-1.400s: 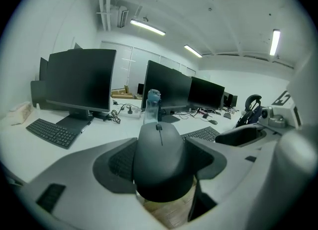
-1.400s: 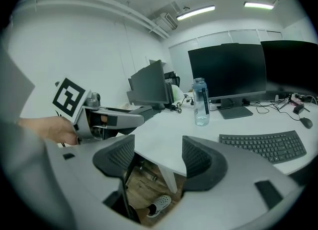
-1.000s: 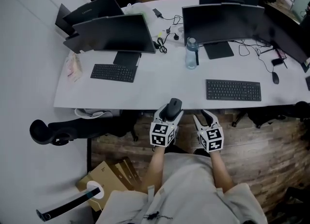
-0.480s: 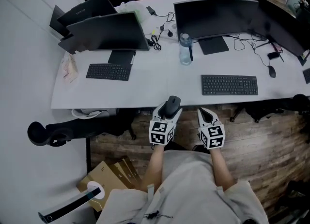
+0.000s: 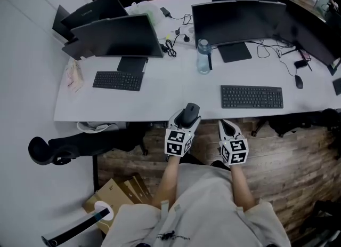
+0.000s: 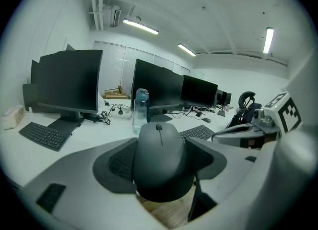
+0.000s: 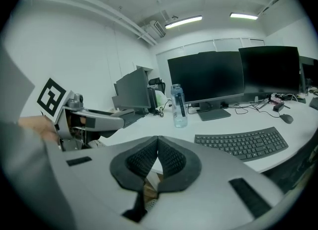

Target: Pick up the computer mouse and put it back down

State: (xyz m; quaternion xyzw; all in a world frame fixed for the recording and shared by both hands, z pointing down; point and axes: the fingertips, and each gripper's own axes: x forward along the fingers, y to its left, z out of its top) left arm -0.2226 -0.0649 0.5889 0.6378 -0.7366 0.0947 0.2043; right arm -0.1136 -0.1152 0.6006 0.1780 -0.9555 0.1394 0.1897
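I'm clamping the computer mouse (image 6: 160, 158) in the left tongs (image 5: 187, 119), while the right tongs (image 5: 228, 128) are sitting pressed together on nothing.
Both tongs are hovering side by side over the wooden floor (image 5: 279, 158), just short of the white desk (image 5: 160, 102). Ahead of the right tongs a black keyboard (image 5: 251, 96) is lying on the desk; farther ahead of the left tongs a water bottle (image 5: 203, 56) is standing upright.
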